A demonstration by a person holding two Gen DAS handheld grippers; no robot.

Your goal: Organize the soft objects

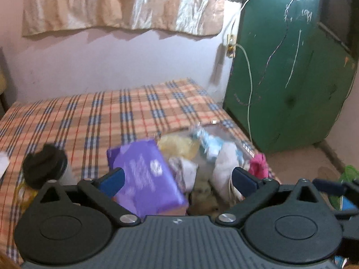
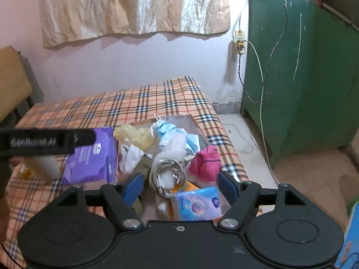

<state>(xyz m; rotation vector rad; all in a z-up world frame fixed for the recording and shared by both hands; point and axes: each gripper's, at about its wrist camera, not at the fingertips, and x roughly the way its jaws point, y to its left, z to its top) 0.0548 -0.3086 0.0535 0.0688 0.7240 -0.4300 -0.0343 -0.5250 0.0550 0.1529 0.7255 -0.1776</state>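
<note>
A pile of soft things lies on the plaid bed (image 1: 89,116): a purple soft pack (image 1: 148,179), a yellow cloth (image 1: 177,145), blue face masks (image 1: 208,143), white cloths (image 1: 224,163) and a pink cloth (image 1: 258,165). My left gripper (image 1: 177,179) is open, its jaws wide on either side of the purple pack, not closed on it. In the right wrist view my right gripper (image 2: 180,187) is open above a clear jar (image 2: 168,177) and a blue tissue pack (image 2: 197,204), with the pink cloth (image 2: 205,163) and purple pack (image 2: 92,157) beyond.
A black cloth (image 1: 42,163) sits on a white bottle at the left. The left gripper's body (image 2: 40,142) crosses the right wrist view at the left. A green door (image 1: 287,67) and a hanging white cable (image 1: 249,85) stand to the right, by bare floor.
</note>
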